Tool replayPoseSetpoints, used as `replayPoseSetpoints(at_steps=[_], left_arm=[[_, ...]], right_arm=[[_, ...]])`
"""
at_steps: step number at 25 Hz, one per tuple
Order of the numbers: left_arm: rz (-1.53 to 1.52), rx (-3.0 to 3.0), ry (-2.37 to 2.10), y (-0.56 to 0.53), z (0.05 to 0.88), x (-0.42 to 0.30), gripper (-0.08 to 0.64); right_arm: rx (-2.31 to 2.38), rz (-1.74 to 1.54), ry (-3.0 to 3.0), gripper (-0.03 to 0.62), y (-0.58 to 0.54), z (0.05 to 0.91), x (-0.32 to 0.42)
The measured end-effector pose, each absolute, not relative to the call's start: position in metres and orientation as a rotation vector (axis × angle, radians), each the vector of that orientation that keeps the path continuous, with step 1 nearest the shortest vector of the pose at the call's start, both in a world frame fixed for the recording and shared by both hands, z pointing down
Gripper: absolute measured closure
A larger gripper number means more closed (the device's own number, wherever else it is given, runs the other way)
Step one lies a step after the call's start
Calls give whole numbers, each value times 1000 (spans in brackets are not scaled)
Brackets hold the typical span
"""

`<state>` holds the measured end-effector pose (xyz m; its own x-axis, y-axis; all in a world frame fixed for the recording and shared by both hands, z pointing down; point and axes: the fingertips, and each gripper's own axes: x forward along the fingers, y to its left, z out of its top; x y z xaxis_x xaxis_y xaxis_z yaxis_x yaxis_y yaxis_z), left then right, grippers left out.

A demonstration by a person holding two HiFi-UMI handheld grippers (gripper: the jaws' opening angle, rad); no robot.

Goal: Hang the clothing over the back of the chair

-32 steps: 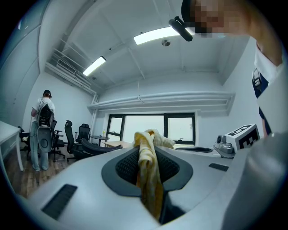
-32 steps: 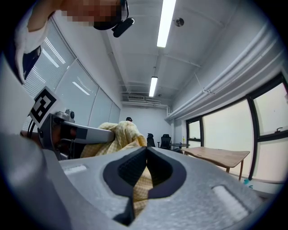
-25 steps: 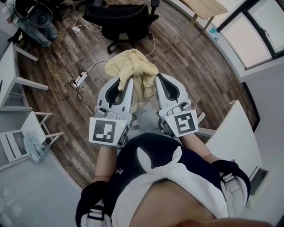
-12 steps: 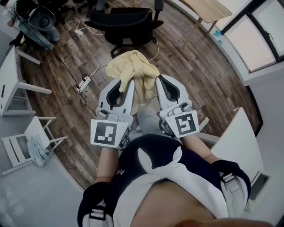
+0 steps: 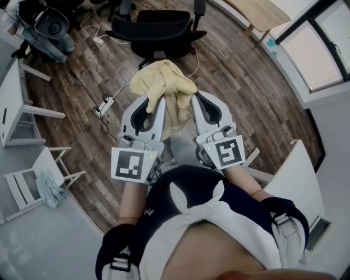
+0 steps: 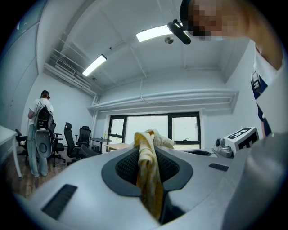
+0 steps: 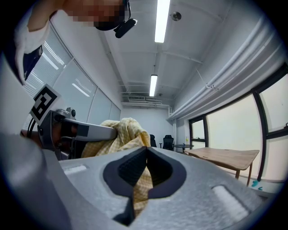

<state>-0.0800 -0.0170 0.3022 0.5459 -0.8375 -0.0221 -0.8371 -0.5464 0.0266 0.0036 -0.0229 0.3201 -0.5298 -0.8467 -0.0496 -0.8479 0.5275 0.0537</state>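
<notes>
A crumpled yellow garment hangs in the air between my two grippers, in front of the person's body. My left gripper is shut on one fold of it, which shows as a yellow strip pinched between the dark pads. The right gripper is shut on another fold, a checked yellow cloth. Both grippers point level and side by side. A black office chair stands on the wood floor just beyond the garment, apart from it.
A power strip with cables lies on the floor to the left. White chairs stand at the left, a white desk at the right, a wooden table by the windows. A person stands far left among more black chairs.
Both grippers have moved forward over the floor with the garment still held. The black chair has come a little nearer, and the white chairs at the left have slid back.
</notes>
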Motion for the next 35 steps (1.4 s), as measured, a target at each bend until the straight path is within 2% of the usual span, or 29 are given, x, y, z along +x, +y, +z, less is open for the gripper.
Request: replayPoseSetpoints(at_steps=[35], left_arm=[[-101, 2817, -1519, -134, 242, -81, 486]], right_arm=[[-1379, 203, 2693, 594, -145, 276, -19]])
